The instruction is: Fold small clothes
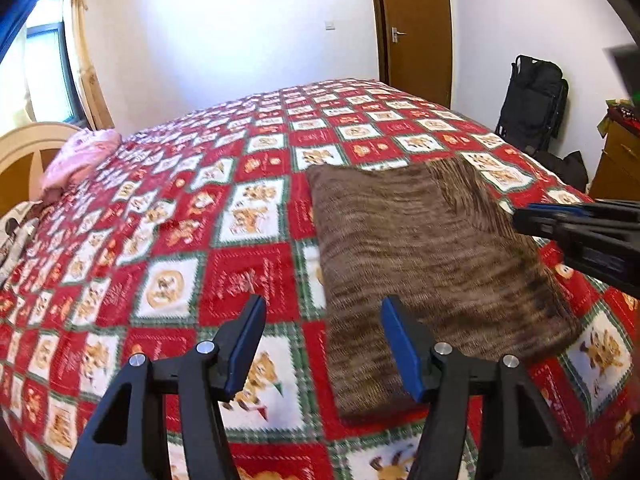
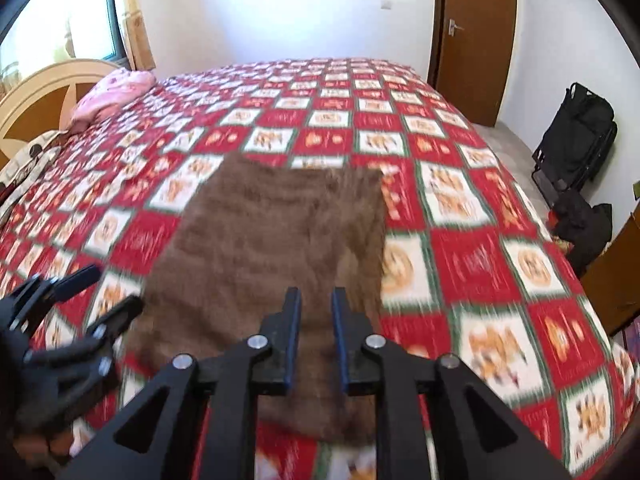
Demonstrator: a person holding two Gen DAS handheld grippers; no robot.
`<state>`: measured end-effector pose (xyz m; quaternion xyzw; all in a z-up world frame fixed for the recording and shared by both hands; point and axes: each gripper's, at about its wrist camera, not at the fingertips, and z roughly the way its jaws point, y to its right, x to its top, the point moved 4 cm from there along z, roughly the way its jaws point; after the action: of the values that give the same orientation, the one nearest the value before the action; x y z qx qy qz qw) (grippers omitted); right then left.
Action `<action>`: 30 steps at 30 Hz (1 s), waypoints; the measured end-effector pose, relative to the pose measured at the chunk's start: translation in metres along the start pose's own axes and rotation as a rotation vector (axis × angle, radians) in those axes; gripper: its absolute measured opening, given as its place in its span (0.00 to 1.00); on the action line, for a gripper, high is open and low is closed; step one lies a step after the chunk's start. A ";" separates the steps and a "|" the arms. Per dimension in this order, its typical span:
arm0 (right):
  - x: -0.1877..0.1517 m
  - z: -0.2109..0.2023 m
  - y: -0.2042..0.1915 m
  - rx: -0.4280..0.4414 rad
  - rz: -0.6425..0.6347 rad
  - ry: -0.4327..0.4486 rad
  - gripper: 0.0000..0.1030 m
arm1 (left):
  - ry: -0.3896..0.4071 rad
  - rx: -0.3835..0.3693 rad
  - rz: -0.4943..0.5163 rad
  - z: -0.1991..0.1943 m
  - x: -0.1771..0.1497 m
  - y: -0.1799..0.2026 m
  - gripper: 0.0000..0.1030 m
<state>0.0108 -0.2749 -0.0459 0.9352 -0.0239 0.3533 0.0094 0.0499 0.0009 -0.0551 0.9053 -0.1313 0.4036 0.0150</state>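
On bed (image 1: 248,240), left wrist view: brown garment (image 1: 420,264) lay flat on red checked bedspread, right of centre. Left gripper (image 1: 324,344) hovered over garment's near left edge, fingers (image 1: 402,354) wide, nothing between. Right gripper (image 1: 520,220) entered from right, above garment's right edge. Pink bundle (image 1: 80,156) far left by headboard.

Right wrist view: brown garment (image 2: 272,248) lay centre. Right gripper (image 2: 316,340) over its near end, fingers (image 2: 292,344) narrow, small gap, gripping nothing. Left gripper (image 2: 104,296) near left, fingers apart. Door (image 2: 472,40) far right.
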 end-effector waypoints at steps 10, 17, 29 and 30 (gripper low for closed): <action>0.006 0.073 0.016 -0.104 0.030 -0.116 0.13 | -0.110 0.028 -0.045 0.043 0.000 -0.004 0.60; 0.012 0.073 0.036 -0.056 0.145 -0.116 0.12 | -0.109 -0.028 -0.025 0.042 0.007 -0.003 0.60; 0.066 0.084 0.041 -0.034 0.118 -0.065 0.20 | -0.127 -0.096 -0.173 0.091 0.066 -0.032 0.60; 0.066 0.097 0.043 -0.077 0.116 -0.101 0.20 | -0.136 -0.090 -0.185 0.097 0.065 -0.032 0.60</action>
<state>0.1224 -0.3240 -0.0748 0.9478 -0.0918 0.3044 0.0237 0.1701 0.0041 -0.0699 0.9373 -0.0659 0.3319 0.0839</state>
